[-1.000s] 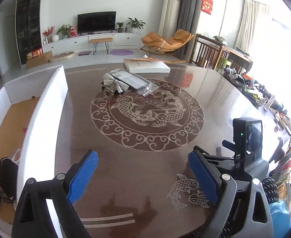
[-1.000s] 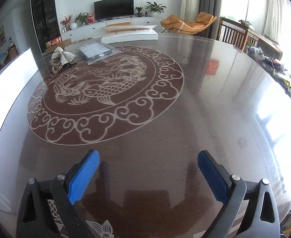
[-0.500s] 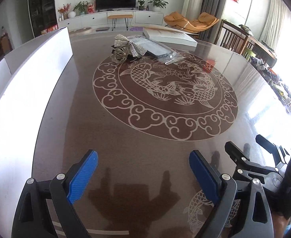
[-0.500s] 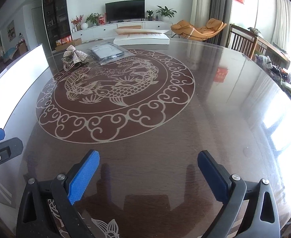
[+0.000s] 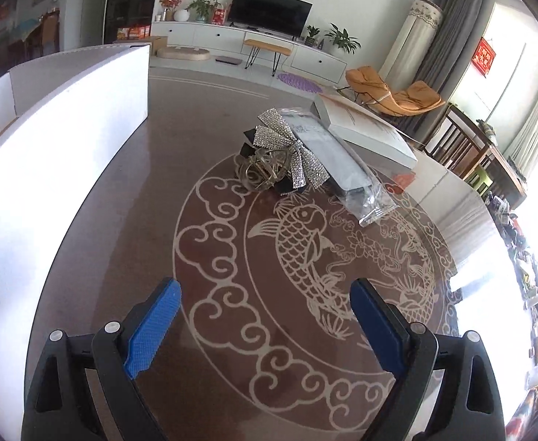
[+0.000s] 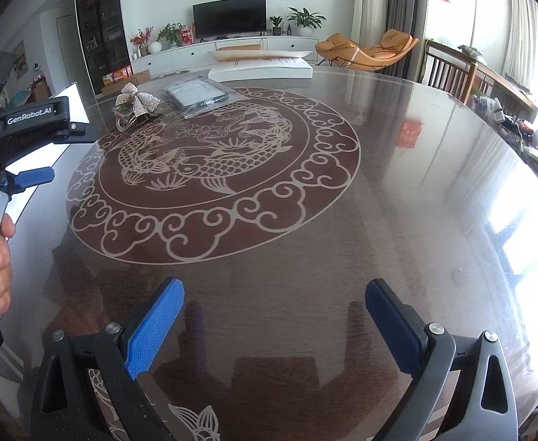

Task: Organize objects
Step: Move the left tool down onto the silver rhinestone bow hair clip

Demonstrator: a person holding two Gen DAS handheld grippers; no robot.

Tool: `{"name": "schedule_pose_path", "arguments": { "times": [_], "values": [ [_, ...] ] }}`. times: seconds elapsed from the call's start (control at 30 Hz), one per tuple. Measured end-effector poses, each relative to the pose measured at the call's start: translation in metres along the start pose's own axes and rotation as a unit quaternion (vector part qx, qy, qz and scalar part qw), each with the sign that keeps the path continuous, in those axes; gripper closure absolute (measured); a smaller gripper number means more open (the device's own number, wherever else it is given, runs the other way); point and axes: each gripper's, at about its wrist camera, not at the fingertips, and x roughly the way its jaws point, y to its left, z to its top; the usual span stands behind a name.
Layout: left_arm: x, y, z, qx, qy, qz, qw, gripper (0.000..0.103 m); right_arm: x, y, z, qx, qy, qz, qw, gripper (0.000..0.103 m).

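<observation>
A sparkly silver bow hair clip (image 5: 287, 150) lies on the dark round table (image 5: 158, 191), beside a flat item in a clear plastic bag (image 5: 342, 165). Both also show far off in the right wrist view, the bow (image 6: 136, 104) left of the bag (image 6: 199, 95). My left gripper (image 5: 265, 316) is open and empty, hovering over the table short of the bow. It also shows at the left of the right wrist view (image 6: 22, 139). My right gripper (image 6: 274, 316) is open and empty over the near part of the table.
A white-walled box (image 5: 48, 139) stands along the table's left side. A flat white box (image 5: 368, 132) lies behind the bag. Wooden chairs (image 6: 448, 70) and a cluttered side table (image 6: 518, 125) stand at the right.
My left gripper has swung away from the white box and moved forward toward the bow and bag, which now look much nearer. My right gripper has barely moved.
</observation>
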Motion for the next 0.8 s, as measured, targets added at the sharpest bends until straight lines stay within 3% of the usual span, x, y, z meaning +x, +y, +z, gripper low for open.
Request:
{"name": "schedule_pose_path", "arguments": {
  "times": [0.1, 0.2, 0.4, 0.5, 0.53, 0.6, 0.8],
  "values": [
    [0.02, -0.012, 0.031, 0.018, -0.014, 0.018, 0.9996, 0.009, 0.003, 0.0, 0.0, 0.003, 0.007, 0.005, 1.0, 0.003],
    [0.042, -0.019, 0.064, 0.0, -0.027, 0.024, 0.9993, 0.009, 0.006, 0.0, 0.001, 0.005, 0.016, 0.01, 1.0, 0.003],
    [0.102, -0.031, 0.099, -0.002, 0.0, 0.062, 0.9981, 0.009, 0.008, 0.002, 0.001, -0.001, 0.022, 0.005, 1.0, 0.003],
    [0.12, -0.026, 0.102, 0.012, 0.021, 0.076, 0.9968, 0.01, 0.008, 0.003, 0.0, -0.004, 0.024, 0.003, 1.0, 0.003],
    [0.118, -0.022, 0.1, 0.015, 0.016, 0.067, 0.9975, 0.018, 0.008, 0.003, 0.0, -0.006, 0.025, 0.002, 1.0, 0.003],
    [0.106, -0.015, 0.094, 0.031, -0.002, 0.051, 0.9982, 0.029, 0.008, 0.004, 0.001, -0.008, 0.027, 0.0, 1.0, 0.002],
    [0.069, -0.003, 0.055, 0.109, -0.017, 0.031, 0.9934, 0.037, 0.008, 0.003, 0.001, -0.007, 0.027, 0.0, 1.0, 0.002]
  ]
}}
